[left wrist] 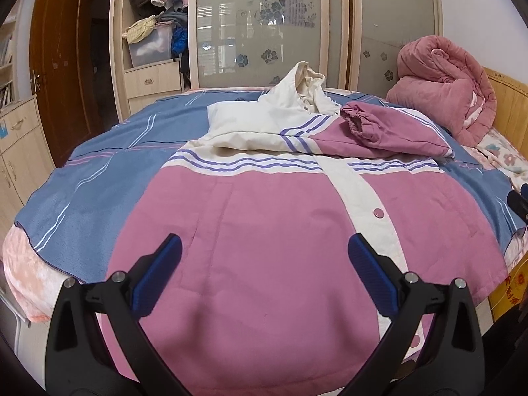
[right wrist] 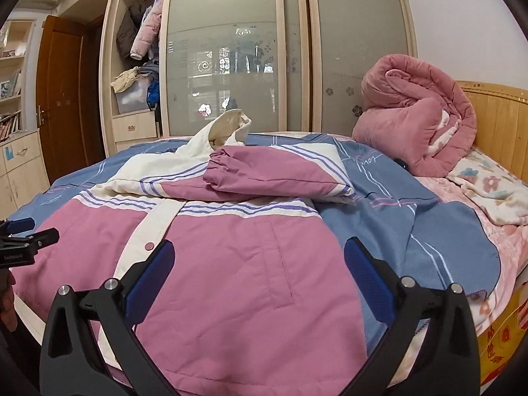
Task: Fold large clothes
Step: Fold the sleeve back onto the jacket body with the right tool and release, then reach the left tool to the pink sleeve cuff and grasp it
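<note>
Left gripper (left wrist: 264, 264): jaws wide apart, nothing between the pads, hovering over the near hem of the jacket (left wrist: 264, 231). Whether the tips touch the fabric I can't tell. Jacket is pink with cream and purple stripes, lying front up on the blue bedspread (left wrist: 99, 171), spread flat directly under and ahead of the gripper. The cream button strip (left wrist: 369, 198) runs just right of the right-hand finger (left wrist: 369, 274); one pink snap (left wrist: 378, 213) sits ahead of that finger.

Right gripper (right wrist: 257, 270): also spread wide, holding nothing, over the jacket's right front panel (right wrist: 247, 264). A pocket seam (right wrist: 283, 264) lies straight ahead between the fingers. The button strip (right wrist: 155, 227) and a snap (right wrist: 149, 246) are just left of the left-hand finger (right wrist: 155, 270). The bedspread edge starts just right of the right-hand finger (right wrist: 369, 274).

Farther ahead of both grippers: one sleeve (right wrist: 274, 175) is folded across the chest, cuff (right wrist: 219, 158) pointing left, lying on top of the cream upper section. The cream hood (left wrist: 307, 89) stands up beyond it at the far end of the jacket.

Far right of the right gripper: a rolled pink quilt (right wrist: 415, 122) against the wooden headboard (right wrist: 495, 122). Behind the bed, a wardrobe with frosted sliding doors (right wrist: 231, 49); its left bay is uncovered, with coats hanging (right wrist: 142, 33). In the right wrist view the left gripper shows at the far left edge (right wrist: 19, 231).
</note>
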A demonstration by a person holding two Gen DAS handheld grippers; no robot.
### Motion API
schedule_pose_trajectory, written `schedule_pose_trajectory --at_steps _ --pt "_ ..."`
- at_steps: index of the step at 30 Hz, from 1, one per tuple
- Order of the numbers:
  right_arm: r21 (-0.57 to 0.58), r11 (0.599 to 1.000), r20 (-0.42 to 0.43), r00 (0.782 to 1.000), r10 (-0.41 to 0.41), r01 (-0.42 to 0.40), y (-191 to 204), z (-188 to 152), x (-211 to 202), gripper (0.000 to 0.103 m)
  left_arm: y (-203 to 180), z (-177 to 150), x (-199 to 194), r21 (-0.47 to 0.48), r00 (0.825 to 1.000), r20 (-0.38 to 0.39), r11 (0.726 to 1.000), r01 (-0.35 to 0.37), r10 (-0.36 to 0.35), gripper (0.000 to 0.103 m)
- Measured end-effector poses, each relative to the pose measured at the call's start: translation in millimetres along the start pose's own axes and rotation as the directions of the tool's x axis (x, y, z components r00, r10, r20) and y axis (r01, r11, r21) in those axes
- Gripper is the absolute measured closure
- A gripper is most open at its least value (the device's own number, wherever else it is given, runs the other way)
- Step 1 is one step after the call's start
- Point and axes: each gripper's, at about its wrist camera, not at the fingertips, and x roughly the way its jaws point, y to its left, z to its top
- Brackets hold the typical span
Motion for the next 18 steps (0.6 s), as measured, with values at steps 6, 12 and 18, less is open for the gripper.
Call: schedule_pose_trajectory --at_steps 6,12,18 --pt "0.013 1.0 0.006 1.0 0.01 -0.01 -2 2 -1 0.001 -1 -2 2 0.0 1.0 -0.013 1.0 -0.002 0.002 0.002" --pt "0.013 1.0 0.013 1.0 0.022 -0.023 -1 4 -3 0.001 2 -3 7 -0.029 0.999 -0.03 0.999 0.042 -0.043 0.002" --pt "0.04 0.999 0.041 0.999 0.032 -0.034 -7 7 -9 0.001 16 6 16 -0.152 0.957 -0.087 0.953 0.261 -0.276 0.002"
